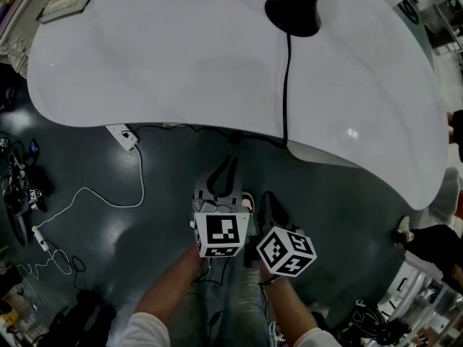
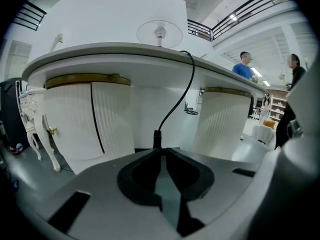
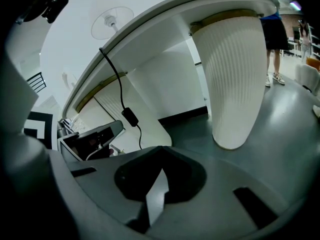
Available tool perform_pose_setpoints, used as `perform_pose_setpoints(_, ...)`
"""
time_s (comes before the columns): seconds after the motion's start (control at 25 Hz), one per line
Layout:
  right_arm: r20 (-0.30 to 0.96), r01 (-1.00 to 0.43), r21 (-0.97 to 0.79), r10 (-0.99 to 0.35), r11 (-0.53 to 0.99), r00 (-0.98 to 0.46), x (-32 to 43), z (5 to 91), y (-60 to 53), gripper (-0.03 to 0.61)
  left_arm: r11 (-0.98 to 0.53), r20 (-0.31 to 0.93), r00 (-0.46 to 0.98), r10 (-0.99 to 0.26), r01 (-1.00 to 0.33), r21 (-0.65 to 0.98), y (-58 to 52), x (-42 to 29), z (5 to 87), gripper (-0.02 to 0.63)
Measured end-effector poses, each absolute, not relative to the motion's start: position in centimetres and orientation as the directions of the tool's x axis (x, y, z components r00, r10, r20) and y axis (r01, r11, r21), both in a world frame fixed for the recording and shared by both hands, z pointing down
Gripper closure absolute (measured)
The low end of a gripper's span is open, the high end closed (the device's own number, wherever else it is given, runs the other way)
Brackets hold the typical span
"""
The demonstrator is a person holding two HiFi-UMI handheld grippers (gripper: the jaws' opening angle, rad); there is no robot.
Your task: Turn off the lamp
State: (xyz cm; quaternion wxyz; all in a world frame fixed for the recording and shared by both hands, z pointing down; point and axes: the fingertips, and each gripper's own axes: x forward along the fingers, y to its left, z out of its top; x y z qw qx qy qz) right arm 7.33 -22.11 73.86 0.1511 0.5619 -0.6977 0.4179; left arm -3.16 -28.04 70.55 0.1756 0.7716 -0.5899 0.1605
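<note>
Looking down, the head view alone shows the lamp [image 1: 291,11]. Its black base sits toward the far side of the white desk [image 1: 145,63], and its cord [image 1: 286,71] runs straight back toward the person and drops over the near edge. Only the gripper views show the inline switch [image 2: 157,138], hanging on that cord below the desk's rim.

The left tool [image 2: 160,150] has its tips drawn nearly together right at the switch's lower end — whether they pinch it I cannot tell. The right tool [image 3: 161,150] holds nothing, tips together, just beside the left one.

Ribbed white pedestals [image 2: 220,119] stand behind the cord, and a white power strip [image 1: 123,136] lies on the dark floor [image 1: 347,208].

The lamp stands upright, its stem rising from the base out of the frame's top — the cord below the rim hangs close to vertical.
</note>
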Motion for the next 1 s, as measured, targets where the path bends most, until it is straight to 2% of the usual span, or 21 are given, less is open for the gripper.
perform_pose_setpoints(0.28,0.677,-0.911,-0.412,-0.665,0.013,-0.316,7.4,73.9,-21.6,0.580,-0.233,0.465,0.249,-0.849,-0.968,0.093,-26.9,-3.2,71.0,0.602)
perform_pose_setpoints(0.68,0.663,-0.909,-0.417,-0.683,0.003,-0.307,7.4,72.9,-21.1,0.580,-0.236,0.494,0.263,-0.829,-0.965,0.118,-25.4,-3.4,70.5,0.604)
perform_pose_setpoints(1.0,0.640,-0.911,-0.412,-0.703,0.026,-0.310,7.4,68.6,-20.9,0.580,-0.216,0.521,0.265,-0.811,-0.964,0.154,-22.8,-3.0,68.0,0.604)
